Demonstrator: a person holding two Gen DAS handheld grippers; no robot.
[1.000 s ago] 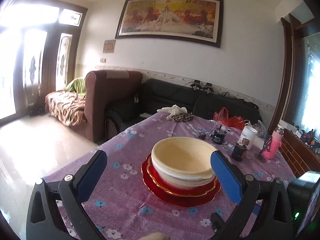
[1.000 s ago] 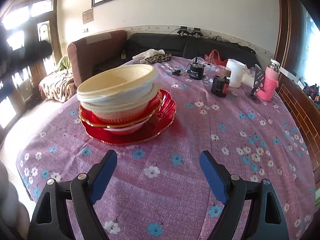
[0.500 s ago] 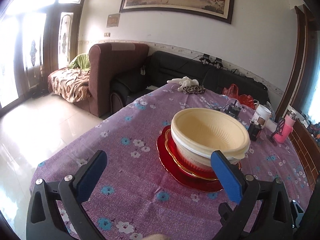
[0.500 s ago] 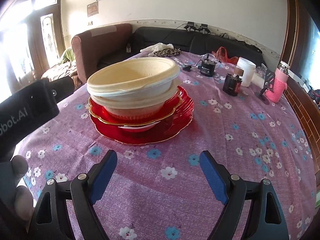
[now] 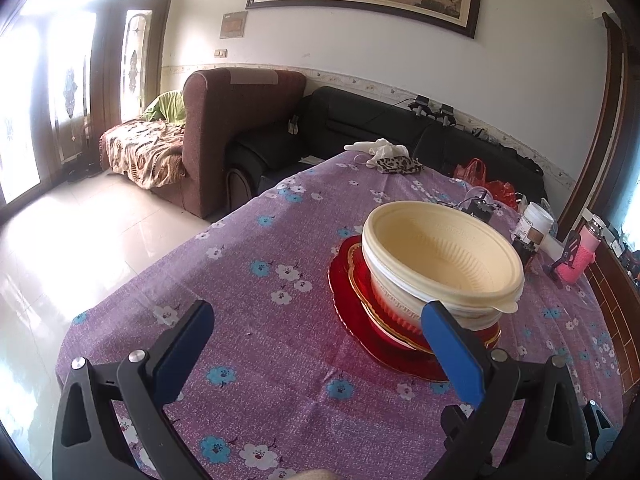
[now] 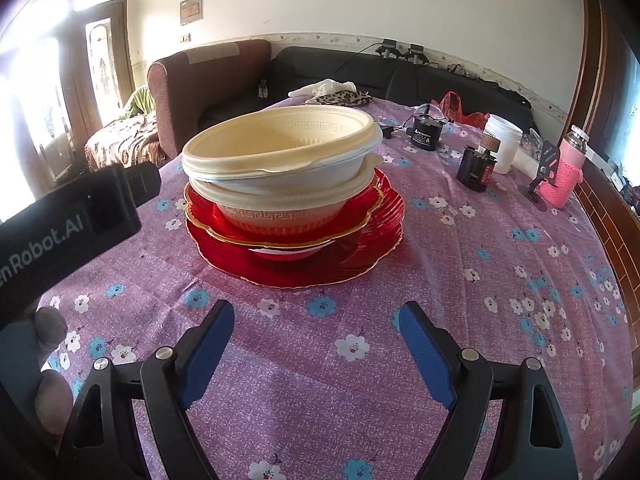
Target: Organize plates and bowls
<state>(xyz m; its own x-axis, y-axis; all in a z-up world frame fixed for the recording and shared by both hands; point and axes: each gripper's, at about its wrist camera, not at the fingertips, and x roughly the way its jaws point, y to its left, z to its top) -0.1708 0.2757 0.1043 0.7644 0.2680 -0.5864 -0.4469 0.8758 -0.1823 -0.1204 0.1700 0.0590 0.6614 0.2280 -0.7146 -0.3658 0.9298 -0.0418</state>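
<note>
A stack stands on the purple flowered tablecloth [image 6: 460,280]: cream bowls [image 6: 280,148] nested on a gold-rimmed red plate [image 6: 360,216], over a wider red plate [image 6: 372,256]. The same cream bowls [image 5: 440,252] and red plates [image 5: 348,304] lie ahead and right in the left wrist view. My left gripper [image 5: 316,316] is open with nothing between its fingers; its right finger [image 5: 452,352] overlaps the stack's near edge in the picture. My right gripper [image 6: 316,316] is open and empty, just short of the stack. The left gripper's black body [image 6: 68,224] shows at left.
At the table's far right stand a black motor [image 6: 426,134], a dark bottle [image 6: 478,164], a white cup [image 6: 502,142] and a pink bottle [image 6: 560,176]. Leopard-print cloth [image 6: 344,98] lies at the far edge. Sofas [image 5: 248,128] and tiled floor [image 5: 72,248] lie beyond the left edge.
The left gripper has dipped and swung leftwards, so the stack slid from between its fingers to its right finger. The right gripper has come closer to the stack. Both stayed open.
</note>
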